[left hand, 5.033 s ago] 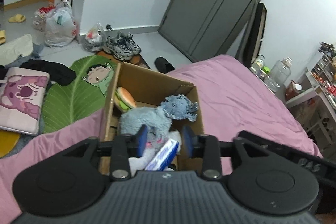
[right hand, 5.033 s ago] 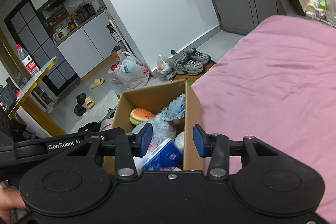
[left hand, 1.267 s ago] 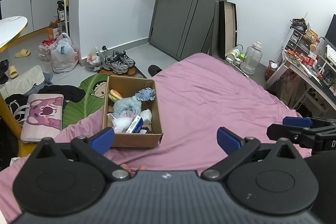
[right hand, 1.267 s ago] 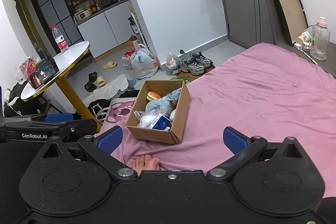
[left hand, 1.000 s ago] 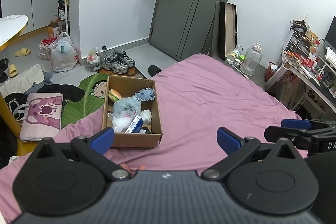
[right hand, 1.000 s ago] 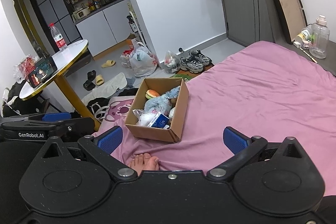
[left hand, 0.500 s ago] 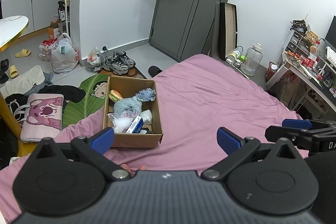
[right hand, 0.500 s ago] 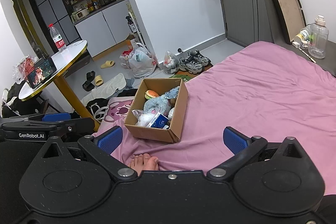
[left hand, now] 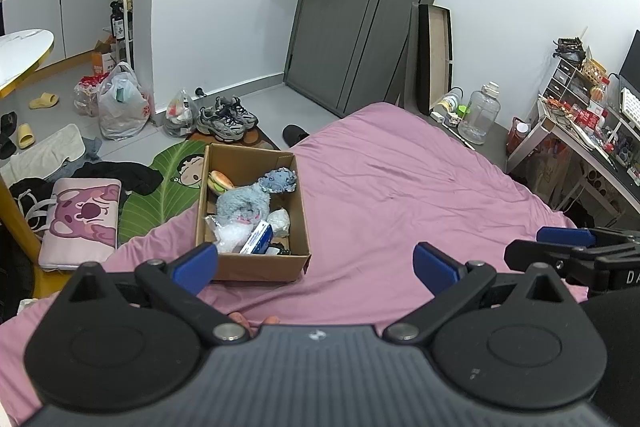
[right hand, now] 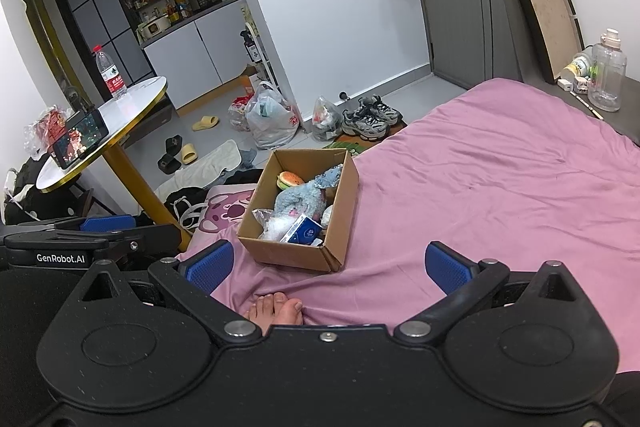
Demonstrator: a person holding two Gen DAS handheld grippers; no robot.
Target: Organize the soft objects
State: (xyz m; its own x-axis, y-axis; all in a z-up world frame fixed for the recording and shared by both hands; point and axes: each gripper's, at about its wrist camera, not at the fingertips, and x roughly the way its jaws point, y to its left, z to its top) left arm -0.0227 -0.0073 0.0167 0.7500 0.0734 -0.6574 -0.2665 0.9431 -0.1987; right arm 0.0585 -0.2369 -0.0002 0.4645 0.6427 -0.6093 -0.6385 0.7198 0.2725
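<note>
A cardboard box [left hand: 256, 261] [right hand: 292, 253] stands on the pink bed near its left edge. It holds a blue-grey plush toy [left hand: 244, 205] [right hand: 298, 203], a burger toy [left hand: 219, 182] [right hand: 291, 180], a clear plastic bag [left hand: 228, 233], a blue-and-white carton [left hand: 258, 237] [right hand: 302, 229] and a white soft ball [left hand: 279, 221]. My left gripper [left hand: 316, 263] is open and empty, held back from the box. My right gripper [right hand: 330, 265] is open and empty, also well back from the box.
The pink bedsheet [left hand: 400, 187] spreads to the right of the box. Bare toes [right hand: 276, 309] show at the near edge. On the floor lie a pink bear cushion [left hand: 82, 217], a green leaf mat [left hand: 160, 191], shoes [left hand: 226, 117] and bags. A round table [right hand: 104, 131] stands left.
Five seconds ago both grippers were close over the box with narrow jaws; both have pulled far back and opened wide. Over the last second almost nothing has moved.
</note>
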